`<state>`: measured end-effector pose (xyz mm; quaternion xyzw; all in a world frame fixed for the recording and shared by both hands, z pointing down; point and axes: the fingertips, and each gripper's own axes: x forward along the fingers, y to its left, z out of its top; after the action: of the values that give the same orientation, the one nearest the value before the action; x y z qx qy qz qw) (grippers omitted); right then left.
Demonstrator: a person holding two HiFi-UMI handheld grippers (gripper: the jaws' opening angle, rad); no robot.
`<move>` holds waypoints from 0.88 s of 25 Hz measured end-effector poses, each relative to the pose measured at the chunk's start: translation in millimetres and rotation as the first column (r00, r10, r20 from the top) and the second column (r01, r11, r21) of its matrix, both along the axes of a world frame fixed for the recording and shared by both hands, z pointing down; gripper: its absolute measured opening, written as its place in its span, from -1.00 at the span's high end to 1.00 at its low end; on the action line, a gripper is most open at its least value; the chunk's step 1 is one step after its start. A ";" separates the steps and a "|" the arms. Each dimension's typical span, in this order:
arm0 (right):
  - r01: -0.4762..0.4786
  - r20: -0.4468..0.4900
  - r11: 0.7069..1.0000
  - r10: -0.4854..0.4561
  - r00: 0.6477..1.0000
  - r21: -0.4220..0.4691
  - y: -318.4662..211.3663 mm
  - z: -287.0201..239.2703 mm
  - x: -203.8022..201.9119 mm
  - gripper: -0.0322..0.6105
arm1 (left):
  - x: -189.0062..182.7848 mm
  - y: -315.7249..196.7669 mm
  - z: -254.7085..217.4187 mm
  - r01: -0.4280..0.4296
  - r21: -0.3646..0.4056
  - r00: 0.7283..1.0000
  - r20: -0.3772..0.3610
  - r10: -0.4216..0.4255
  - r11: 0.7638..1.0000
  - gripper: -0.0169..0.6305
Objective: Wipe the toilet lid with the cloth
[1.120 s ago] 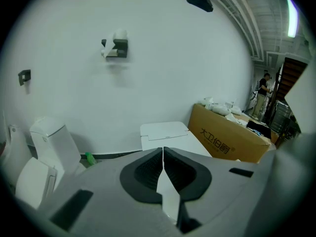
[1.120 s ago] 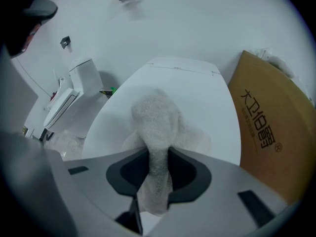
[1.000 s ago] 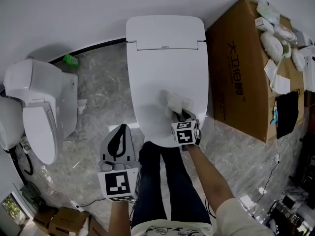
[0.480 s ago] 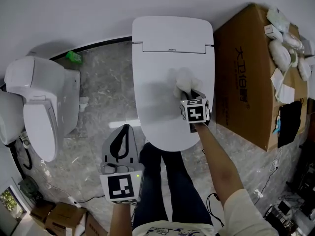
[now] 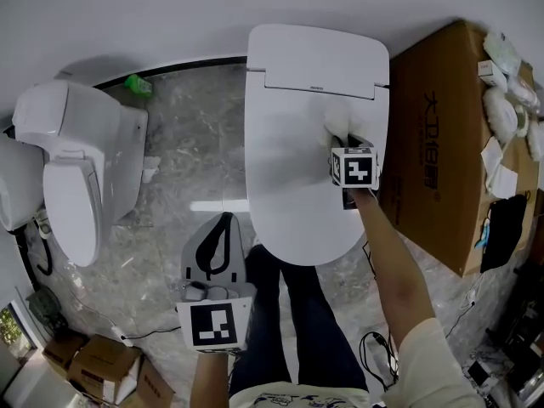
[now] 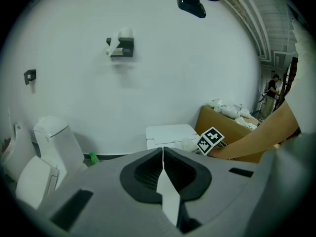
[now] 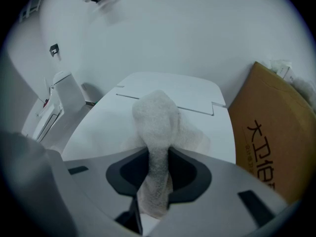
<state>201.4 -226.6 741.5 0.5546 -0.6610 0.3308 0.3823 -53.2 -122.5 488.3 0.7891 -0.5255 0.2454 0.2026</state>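
The white toilet lid (image 5: 293, 155) lies closed in the middle of the head view. A white cloth (image 5: 338, 119) rests on its far right part, near the hinge. My right gripper (image 5: 347, 138) is shut on the cloth (image 7: 155, 127), which bulges out ahead of the jaws and touches the lid (image 7: 113, 117). My left gripper (image 5: 218, 236) hangs low over the floor in front of the toilet, away from the lid; its jaws are shut with nothing between them (image 6: 163, 152).
A large cardboard box (image 5: 442, 134) stands tight against the toilet's right side, with white packets on top. A second white toilet (image 5: 72, 168) stands at the left. A green bottle (image 5: 136, 84) lies by the wall. Small boxes (image 5: 106, 368) sit at bottom left.
My right gripper has slid the cloth from the lid's near right part up toward the hinge end. The left gripper has stayed low in front of the toilet.
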 end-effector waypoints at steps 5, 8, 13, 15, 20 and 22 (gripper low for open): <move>0.011 -0.024 1.000 -0.012 1.000 -0.012 -25.0 -0.3 -0.1 0.60 | -4.9 0.7 3.8 0.006 -0.011 1.000 0.012 -0.006 1.000 0.91; 0.005 -0.044 1.000 -0.006 0.999 -0.024 -38.3 -4.2 -1.7 0.60 | -8.8 1.7 5.2 0.012 -0.015 1.000 0.014 -0.011 1.000 0.91; 0.071 -0.077 0.996 -0.075 0.994 -0.045 -55.1 -5.1 -12.1 0.60 | -15.0 4.1 7.7 0.033 -0.020 0.999 0.016 -0.032 0.999 0.91; 0.104 -0.083 0.994 -0.107 0.991 -0.042 -60.8 -5.3 -17.6 0.60 | -16.8 5.7 8.6 0.043 -0.021 0.999 0.011 -0.043 0.999 0.91; 0.156 -0.096 0.987 -0.159 0.983 -0.037 -69.9 -7.8 -34.4 0.60 | -21.8 10.3 10.9 0.058 -0.030 0.998 0.009 -0.058 0.998 0.91; 0.170 -0.094 0.985 -0.172 0.980 -0.038 -72.6 -7.7 -42.5 0.60 | -23.6 11.7 12.0 0.060 -0.032 0.998 0.013 -0.059 0.998 0.91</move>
<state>158.9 -299.2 733.8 0.5055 -0.6818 0.2791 0.4492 -76.8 -110.8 500.3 0.7681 -0.5459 0.2526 0.2194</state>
